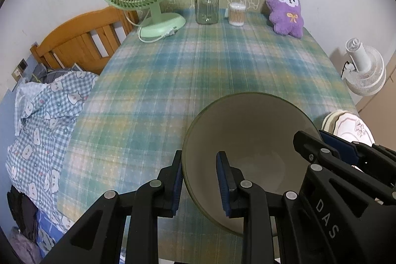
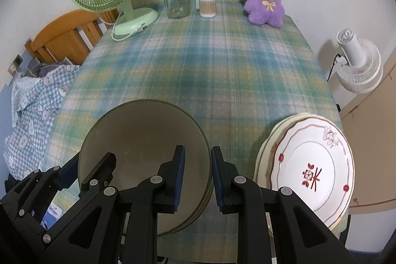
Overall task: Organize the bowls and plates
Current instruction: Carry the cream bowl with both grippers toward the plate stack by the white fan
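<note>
Bowls (image 2: 144, 165) sit at the lower left of the right wrist view, and the edge there shows more than 1 rim, so I judge that they are already nested into a stack on the plaid tablecloth (image 2: 210, 71). In the left wrist view the left gripper (image 1: 201, 180) has its 2 fingers apart on both sides of the near left rim of the bowls (image 1: 247, 140), 1 pad outside and 1 inside, with a gap to the inner pad, so it does not clamp. Going right, the right gripper (image 2: 198, 177) stands the same way over the right rim, its inner finger inside the bowl and the outer one just beside the wall, also apart. At the lower right of the right wrist view the plates (image 2: 309, 165) lie stacked near the table edge, the top one white with a red pattern, close to the bowls but not touching. The step in hand seems to be the bowl stack: either a grasp with both grippers or a release, I cannot tell which. If the stack must move, the next move calls for both grippers to close evenly on the rim and lift level, because the stack is probably heavy and smooth.
</note>
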The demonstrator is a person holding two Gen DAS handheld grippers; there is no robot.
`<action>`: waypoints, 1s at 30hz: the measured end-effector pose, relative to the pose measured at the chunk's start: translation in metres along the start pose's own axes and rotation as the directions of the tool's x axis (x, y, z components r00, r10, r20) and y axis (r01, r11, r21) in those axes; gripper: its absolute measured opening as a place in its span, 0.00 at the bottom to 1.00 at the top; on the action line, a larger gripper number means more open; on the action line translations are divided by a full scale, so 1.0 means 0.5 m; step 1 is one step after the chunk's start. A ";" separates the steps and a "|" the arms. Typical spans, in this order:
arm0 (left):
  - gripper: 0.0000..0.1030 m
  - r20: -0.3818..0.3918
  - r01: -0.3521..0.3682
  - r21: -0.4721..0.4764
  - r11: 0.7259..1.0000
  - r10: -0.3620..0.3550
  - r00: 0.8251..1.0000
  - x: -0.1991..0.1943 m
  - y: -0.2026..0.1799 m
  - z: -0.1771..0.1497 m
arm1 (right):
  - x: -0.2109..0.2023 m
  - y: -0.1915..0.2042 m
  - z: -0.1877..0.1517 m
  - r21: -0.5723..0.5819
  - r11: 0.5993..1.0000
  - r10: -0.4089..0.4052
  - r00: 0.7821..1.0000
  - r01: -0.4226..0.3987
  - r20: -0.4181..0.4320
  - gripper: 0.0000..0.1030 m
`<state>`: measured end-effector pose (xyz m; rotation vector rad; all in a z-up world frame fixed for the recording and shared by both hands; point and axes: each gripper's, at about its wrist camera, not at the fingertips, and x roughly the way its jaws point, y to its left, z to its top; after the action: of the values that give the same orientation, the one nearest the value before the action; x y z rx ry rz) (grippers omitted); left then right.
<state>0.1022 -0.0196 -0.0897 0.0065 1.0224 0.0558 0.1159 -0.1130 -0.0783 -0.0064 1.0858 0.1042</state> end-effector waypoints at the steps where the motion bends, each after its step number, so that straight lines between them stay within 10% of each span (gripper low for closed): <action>1: 0.23 -0.004 0.001 0.000 1.000 -0.001 1.000 0.002 0.001 -0.002 | 0.003 -0.001 -0.003 0.002 1.000 0.000 1.000 0.000 -0.004 0.24; 17: 0.25 -0.011 0.002 -0.002 1.000 -0.002 1.000 0.007 -0.011 -0.012 | 0.011 -0.017 -0.011 0.008 1.000 0.003 1.000 -0.003 -0.010 0.24; 25: 0.52 0.004 0.005 0.020 1.000 -0.005 1.000 -0.003 -0.016 -0.007 | 0.006 -0.021 -0.008 -0.001 0.999 0.048 0.999 -0.048 -0.006 0.25; 30: 0.70 0.037 -0.006 0.033 0.999 0.005 0.999 -0.017 -0.014 -0.001 | -0.011 -0.036 -0.002 0.013 0.998 0.066 0.998 -0.066 0.019 0.57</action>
<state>0.0975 -0.0271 -0.0832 0.0405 0.9868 0.0431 0.1142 -0.1316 -0.0745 0.0425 1.0688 0.1565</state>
